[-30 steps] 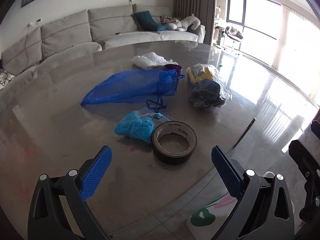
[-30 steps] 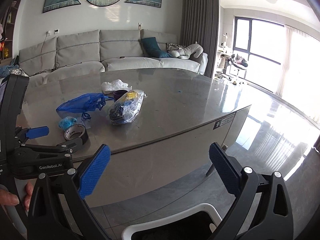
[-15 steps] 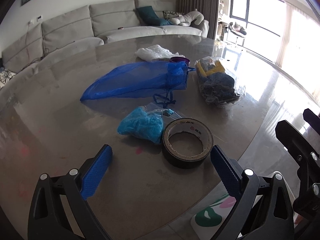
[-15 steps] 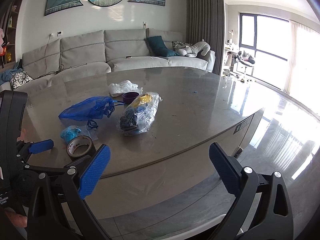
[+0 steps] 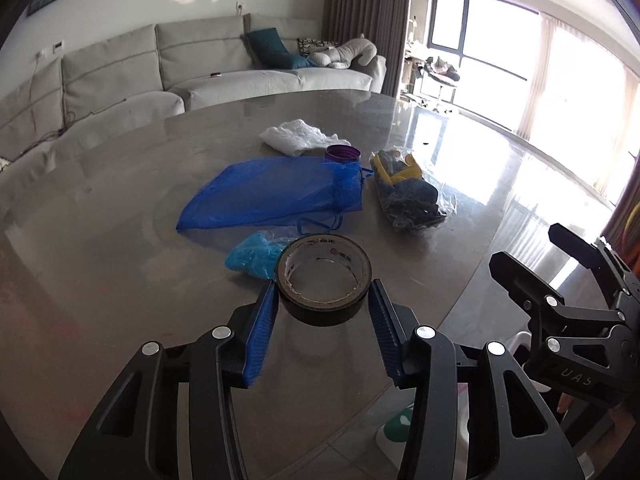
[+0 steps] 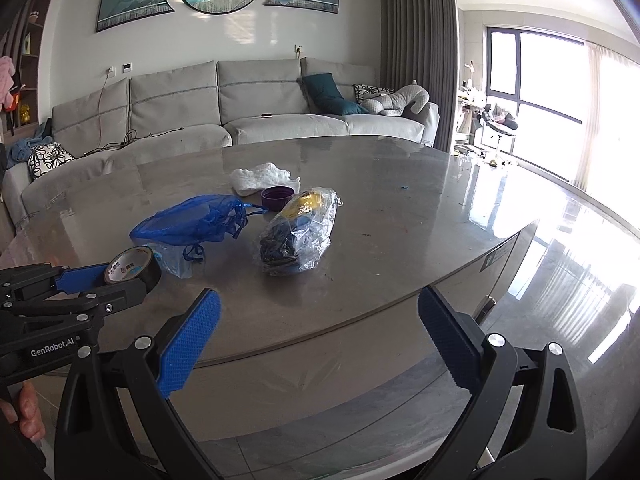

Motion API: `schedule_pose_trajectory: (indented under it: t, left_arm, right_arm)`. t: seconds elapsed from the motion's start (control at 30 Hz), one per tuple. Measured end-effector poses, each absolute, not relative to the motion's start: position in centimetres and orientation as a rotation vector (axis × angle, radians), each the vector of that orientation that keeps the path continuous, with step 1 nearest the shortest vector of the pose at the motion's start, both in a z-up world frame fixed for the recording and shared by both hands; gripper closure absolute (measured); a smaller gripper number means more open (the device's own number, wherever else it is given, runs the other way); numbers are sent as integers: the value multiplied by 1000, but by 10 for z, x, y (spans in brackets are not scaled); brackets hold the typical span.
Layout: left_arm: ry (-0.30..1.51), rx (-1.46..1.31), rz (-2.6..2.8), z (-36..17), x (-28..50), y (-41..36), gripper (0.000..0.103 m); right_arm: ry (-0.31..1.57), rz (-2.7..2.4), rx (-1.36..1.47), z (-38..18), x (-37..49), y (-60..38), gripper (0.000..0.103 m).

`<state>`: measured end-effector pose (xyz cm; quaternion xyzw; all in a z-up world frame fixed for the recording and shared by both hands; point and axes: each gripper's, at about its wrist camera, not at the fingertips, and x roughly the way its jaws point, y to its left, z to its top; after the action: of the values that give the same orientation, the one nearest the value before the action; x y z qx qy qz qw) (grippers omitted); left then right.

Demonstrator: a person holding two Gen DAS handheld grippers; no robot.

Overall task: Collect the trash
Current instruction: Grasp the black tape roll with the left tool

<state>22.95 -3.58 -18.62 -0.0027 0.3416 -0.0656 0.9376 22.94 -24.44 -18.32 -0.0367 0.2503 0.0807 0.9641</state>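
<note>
Left wrist view: the left gripper [image 5: 323, 300], whose jaws have just been closing, has its blue pads clamped on the black roll of tape [image 5: 323, 280] near the grey glossy table's [image 5: 120, 280] near edge. Right wrist view: the right gripper [image 6: 316, 330] hangs off that edge, jaws wide apart and empty; the tape roll sits tilted in the left gripper at the left.
</note>
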Motion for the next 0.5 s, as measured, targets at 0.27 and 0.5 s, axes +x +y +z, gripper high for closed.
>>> schedule_pose_trajectory:
  t: [0.27, 0.5]
  left_arm:
    - [606, 9, -103, -152, 218, -11, 57]
    - [629, -65, -51, -145, 226, 30, 57]
  right_arm:
    - [504, 225, -93, -180, 241, -201, 5]
    - [520, 305, -88, -183, 259, -152, 5]
